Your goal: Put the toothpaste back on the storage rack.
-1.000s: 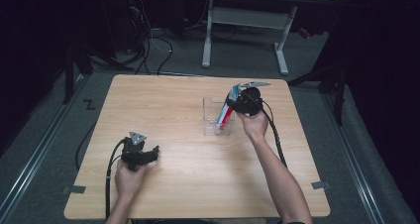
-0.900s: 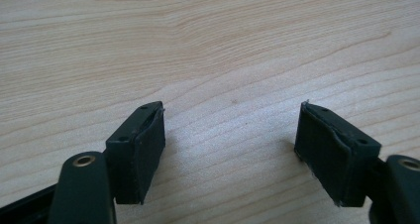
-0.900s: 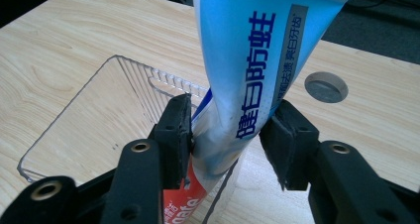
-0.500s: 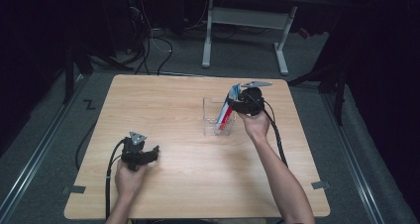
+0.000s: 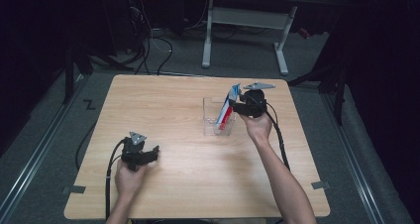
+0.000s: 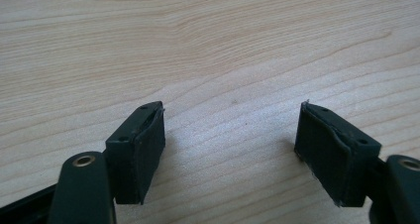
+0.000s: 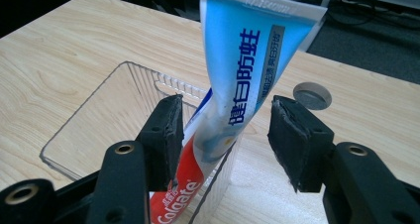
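A blue, white and red Colgate toothpaste tube [image 7: 247, 60] stands tilted in a clear plastic box [image 7: 99, 120], its crimped end up. My right gripper [image 7: 225, 110] is open with the tube between its jaws: the left pad is close to it and a gap shows at the right pad. In the high view the tube [image 5: 229, 105] and box [image 5: 210, 116] are right of the table's middle, with the right gripper [image 5: 242, 106] beside them. My left gripper [image 5: 148, 152] rests low at the front left, open [image 6: 230, 115], with bare wood between its jaws.
The wooden table [image 5: 173, 105] has dark floor on all sides. A small grey round disc [image 7: 312, 95] lies on the wood just behind the box. A white-legged desk [image 5: 247, 16] and cables [image 5: 158, 40] are beyond the far edge.
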The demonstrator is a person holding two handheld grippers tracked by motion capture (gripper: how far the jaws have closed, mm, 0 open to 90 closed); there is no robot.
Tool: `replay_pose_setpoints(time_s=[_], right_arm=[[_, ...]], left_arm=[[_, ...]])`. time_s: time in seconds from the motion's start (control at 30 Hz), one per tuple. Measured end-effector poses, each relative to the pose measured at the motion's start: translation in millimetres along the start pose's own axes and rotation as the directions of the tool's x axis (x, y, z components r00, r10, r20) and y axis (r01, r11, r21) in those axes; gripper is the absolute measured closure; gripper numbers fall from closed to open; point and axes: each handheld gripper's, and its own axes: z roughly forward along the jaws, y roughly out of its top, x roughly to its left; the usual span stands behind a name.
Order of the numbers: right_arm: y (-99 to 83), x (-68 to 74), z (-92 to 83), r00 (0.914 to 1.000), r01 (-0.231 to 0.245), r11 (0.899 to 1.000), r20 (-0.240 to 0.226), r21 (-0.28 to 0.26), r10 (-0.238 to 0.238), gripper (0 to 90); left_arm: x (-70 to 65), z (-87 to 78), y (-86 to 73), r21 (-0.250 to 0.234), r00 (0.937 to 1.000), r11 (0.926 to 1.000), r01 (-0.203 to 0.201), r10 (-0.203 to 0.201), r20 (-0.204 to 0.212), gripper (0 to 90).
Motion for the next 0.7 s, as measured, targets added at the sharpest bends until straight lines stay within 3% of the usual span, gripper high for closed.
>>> replay_pose_setpoints(time_s=[0.4, 0.57, 0.7], right_arm=[[2.9, -1.5, -17.8, 0.9999, -0.007, 0.999, 0.009, -0.033, 0.007, 48.4], [0.7, -2.9, -22.3, 0.9999, 0.008, 1.0, 0.015, -0.024, -0.007, 52.5], [-5.5, -5.5, -28.7, 0.9999, -0.003, 0.999, 0.012, -0.047, 0.004, 54.7]], left_arm=[[0.0, 0.0, 0.0, 0.0, 1.0, 1.0, 0.0, 0.0, 0.0, 27.9], [0.0, 0.0, 0.0, 0.0, 1.0, 1.0, 0.0, 0.0, 0.0, 27.9], [0.0, 0.0, 0.0, 0.0, 1.0, 1.0, 0.0, 0.0, 0.0, 27.9]])
